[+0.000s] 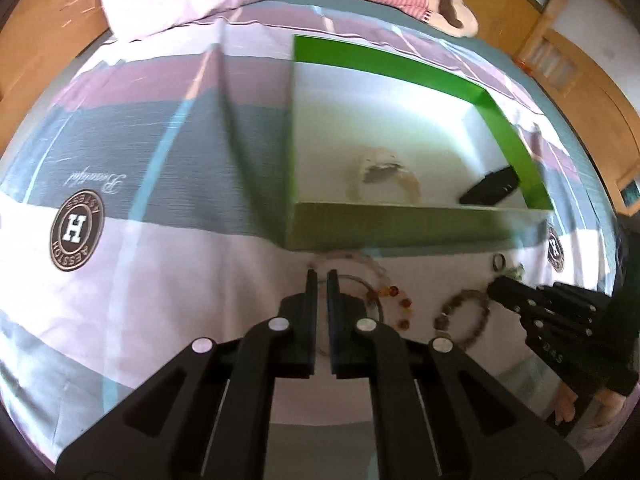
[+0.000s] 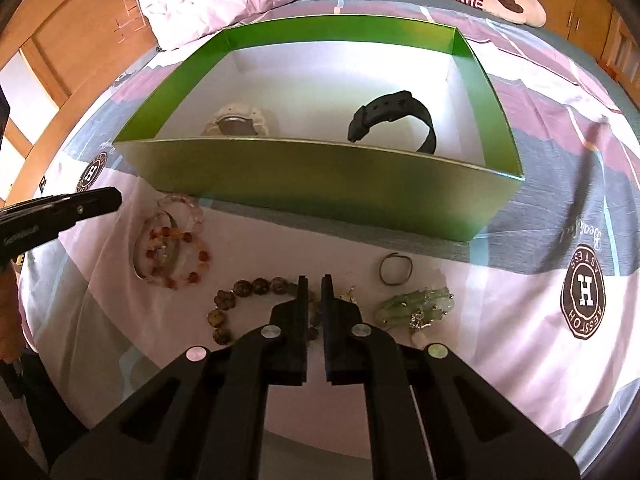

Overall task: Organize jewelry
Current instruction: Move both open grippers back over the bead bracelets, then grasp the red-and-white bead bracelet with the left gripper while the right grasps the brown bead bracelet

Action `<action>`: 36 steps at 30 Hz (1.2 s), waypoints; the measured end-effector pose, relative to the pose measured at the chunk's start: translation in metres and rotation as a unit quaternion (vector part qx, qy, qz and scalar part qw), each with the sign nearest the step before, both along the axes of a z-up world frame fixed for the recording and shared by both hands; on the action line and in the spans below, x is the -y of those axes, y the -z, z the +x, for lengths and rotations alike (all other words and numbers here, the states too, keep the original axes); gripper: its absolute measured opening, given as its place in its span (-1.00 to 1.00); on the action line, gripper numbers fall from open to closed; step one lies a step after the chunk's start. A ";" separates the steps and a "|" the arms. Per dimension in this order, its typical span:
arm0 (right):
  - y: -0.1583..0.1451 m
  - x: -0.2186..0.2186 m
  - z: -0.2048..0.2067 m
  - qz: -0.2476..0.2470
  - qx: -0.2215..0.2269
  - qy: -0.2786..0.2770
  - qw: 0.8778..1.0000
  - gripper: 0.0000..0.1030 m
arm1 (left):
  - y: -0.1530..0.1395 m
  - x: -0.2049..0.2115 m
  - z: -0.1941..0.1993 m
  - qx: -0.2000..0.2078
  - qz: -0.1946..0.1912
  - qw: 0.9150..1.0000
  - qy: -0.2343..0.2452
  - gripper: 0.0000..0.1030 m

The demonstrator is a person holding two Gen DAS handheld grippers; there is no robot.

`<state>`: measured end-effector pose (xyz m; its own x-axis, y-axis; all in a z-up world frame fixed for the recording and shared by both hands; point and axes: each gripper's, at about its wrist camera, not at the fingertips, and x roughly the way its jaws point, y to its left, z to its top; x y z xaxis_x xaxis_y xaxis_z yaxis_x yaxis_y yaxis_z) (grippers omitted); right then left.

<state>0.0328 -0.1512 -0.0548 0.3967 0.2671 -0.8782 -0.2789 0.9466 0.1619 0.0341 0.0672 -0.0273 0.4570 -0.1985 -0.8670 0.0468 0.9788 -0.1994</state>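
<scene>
1. Two watches are already placed inside the green box on the bed: a black watch at the right and a pale watch at the left.
2. Several pieces are still left on the bedsheet in front of the box: a clear bead bracelet, an amber bead bracelet, a dark stone bracelet, a thin ring-shaped loop and a pale green piece.
3. The task is judged as partly done, with most pieces not yet moved.
4. The left tool is held with its jaws together and nothing between them, above the clear beads.
5. The right tool is also closed and empty, over the dark stone bracelet.
</scene>
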 end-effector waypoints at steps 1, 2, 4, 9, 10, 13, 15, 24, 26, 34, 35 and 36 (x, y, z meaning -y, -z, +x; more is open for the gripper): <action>0.000 0.000 0.000 0.001 -0.001 -0.001 1.000 -0.89 | -0.001 0.000 -0.001 0.002 -0.004 1.000 0.004 -0.92; 0.000 -0.001 -0.001 0.000 -0.001 -0.002 1.000 -0.89 | -0.002 0.007 -0.002 0.004 -0.007 1.000 0.024 -0.90; 0.001 -0.001 -0.002 -0.001 -0.001 -0.005 1.000 -0.86 | -0.001 0.025 -0.007 0.005 0.000 0.998 0.069 -0.84; 0.002 -0.002 0.000 0.005 -0.005 -0.002 1.000 -0.83 | 0.016 0.072 -0.023 -0.010 0.055 0.984 0.172 -0.48; 0.002 -0.001 0.000 0.005 -0.005 -0.002 1.000 -0.83 | 0.022 0.077 -0.024 -0.019 0.065 0.981 0.181 -0.48; 0.002 -0.002 0.000 0.004 -0.007 -0.006 1.000 -0.83 | 0.039 0.081 -0.022 -0.046 0.090 0.978 0.184 -0.48; 0.002 -0.002 0.000 0.004 -0.009 -0.008 1.000 -0.83 | 0.047 0.079 -0.016 -0.060 0.090 0.978 0.180 -0.48; 0.001 -0.004 -0.001 0.005 -0.008 -0.013 1.000 -0.67 | 0.036 0.063 -0.005 -0.049 0.062 0.986 0.146 -0.86; 0.002 -0.004 -0.001 0.004 -0.008 -0.013 1.000 -0.67 | 0.028 0.060 -0.006 -0.035 0.051 0.988 0.142 -0.86; 0.002 -0.005 -0.002 0.001 -0.007 -0.013 1.000 -0.67 | -0.011 0.042 -0.010 0.030 -0.032 0.990 0.136 -0.86; 0.002 -0.005 -0.002 0.001 -0.006 -0.014 1.000 -0.67 | -0.014 0.039 -0.011 0.034 -0.044 0.989 0.136 -0.86; 0.002 -0.006 -0.002 0.000 -0.006 -0.015 1.000 -0.67 | -0.015 0.037 -0.010 0.036 -0.052 0.989 0.134 -0.86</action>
<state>0.0308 -0.1452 -0.0573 0.3776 0.2776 -0.8834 -0.3042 0.9382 0.1648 0.0237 0.0302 -0.0119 0.4348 -0.4071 -0.8032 0.3199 0.9036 -0.2848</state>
